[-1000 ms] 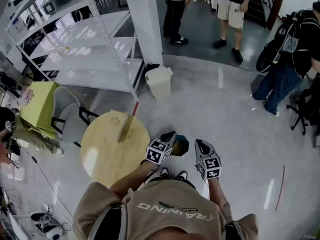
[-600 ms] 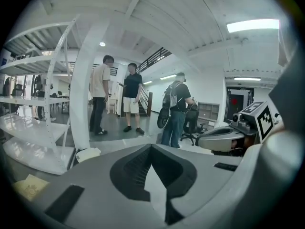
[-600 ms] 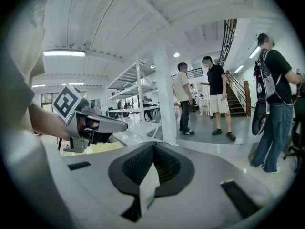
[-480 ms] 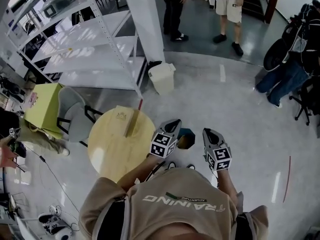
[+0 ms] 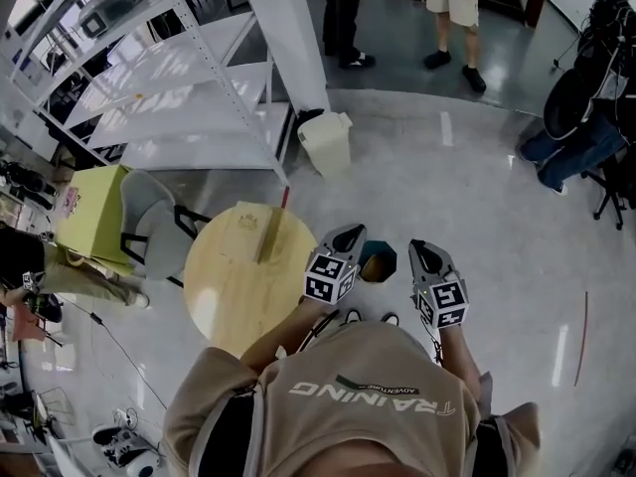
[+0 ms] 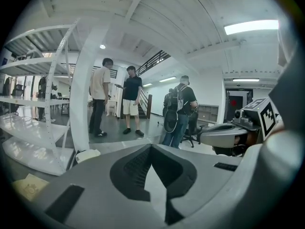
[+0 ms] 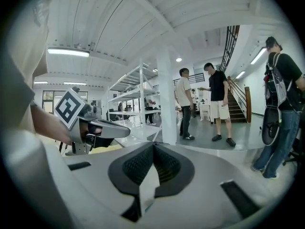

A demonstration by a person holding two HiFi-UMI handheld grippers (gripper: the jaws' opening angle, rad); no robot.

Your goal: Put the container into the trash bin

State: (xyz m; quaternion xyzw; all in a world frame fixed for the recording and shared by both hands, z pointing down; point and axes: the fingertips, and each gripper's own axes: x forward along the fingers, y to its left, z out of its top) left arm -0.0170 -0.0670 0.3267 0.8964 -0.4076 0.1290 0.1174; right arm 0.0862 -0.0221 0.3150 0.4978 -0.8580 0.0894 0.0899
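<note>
**Teal container sitting between two closed grippers**

The small dark teal container is showing between the left gripper and the right gripper, apparently down on the floor. Both pairs of jaws are pressing together, pinching nothing. Gripping it well is likely calling for spread jaws closing across its wall. The white lidded trash bin is standing well apart, beside the white pillar and the metal shelving rack. The round wooden desk is crowding the left.

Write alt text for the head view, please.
A person seen from above holds a left gripper and a right gripper out in front, with a dark container between them. A round table stands at left, a white bin farther ahead.
</note>
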